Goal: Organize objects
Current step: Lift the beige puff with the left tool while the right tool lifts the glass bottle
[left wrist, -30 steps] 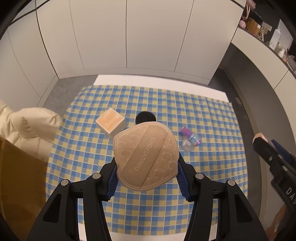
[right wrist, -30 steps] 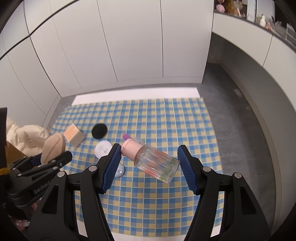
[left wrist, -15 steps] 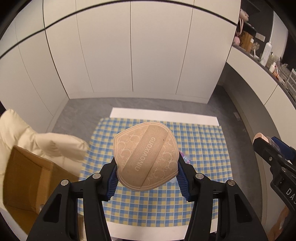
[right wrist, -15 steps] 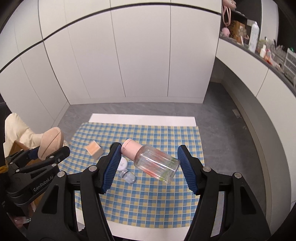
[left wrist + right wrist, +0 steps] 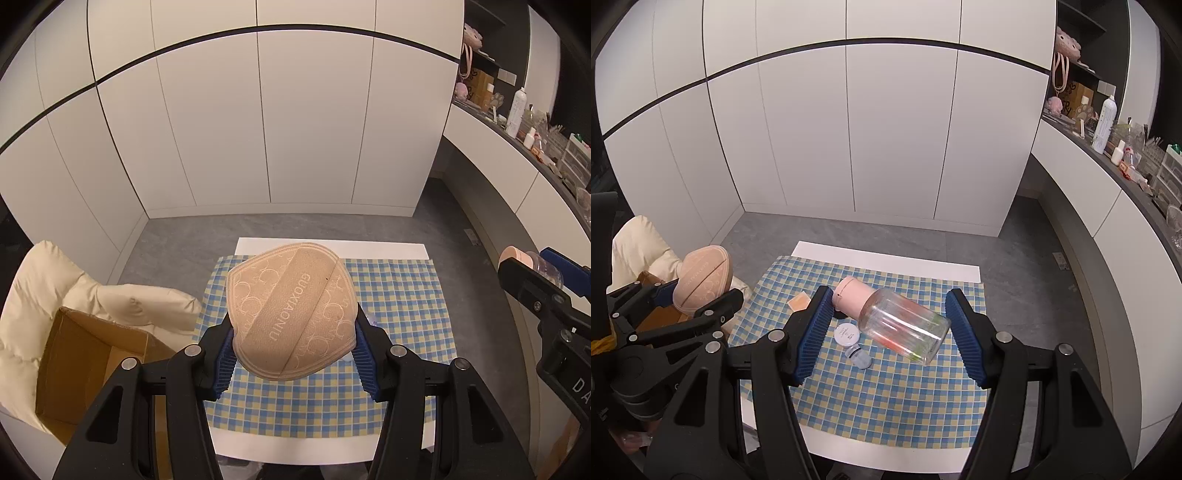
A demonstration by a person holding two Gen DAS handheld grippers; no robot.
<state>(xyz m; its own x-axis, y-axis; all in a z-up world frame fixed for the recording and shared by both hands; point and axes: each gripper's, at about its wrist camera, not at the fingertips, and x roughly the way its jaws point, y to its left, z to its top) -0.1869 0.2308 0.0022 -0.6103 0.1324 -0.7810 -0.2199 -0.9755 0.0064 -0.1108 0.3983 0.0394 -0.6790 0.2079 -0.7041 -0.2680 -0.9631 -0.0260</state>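
My left gripper (image 5: 293, 332) is shut on a tan padded pouch (image 5: 291, 314) printed GUOXIAONU, held high above the blue and yellow checked cloth (image 5: 399, 295). My right gripper (image 5: 890, 314) is shut on a clear bottle (image 5: 905, 325) with a pink cap (image 5: 849, 295), lying tilted between the blue pads. In the right wrist view the left gripper (image 5: 698, 291) and its pouch (image 5: 703, 278) show at the left. On the cloth (image 5: 886, 398) far below lie a small tan box (image 5: 799, 302), a white round compact (image 5: 847, 334) and a small clear bottle (image 5: 860, 357).
An open cardboard box (image 5: 85, 369) stands left of the table, with a cream padded jacket (image 5: 55, 280) behind it. White cabinet doors (image 5: 258, 147) close off the back. A dark counter (image 5: 1126, 173) with several bottles and jars runs along the right.
Both grippers have risen well above the table, each keeping its object. The cloth looks smaller and farther, and the cardboard box has come into the left wrist view.
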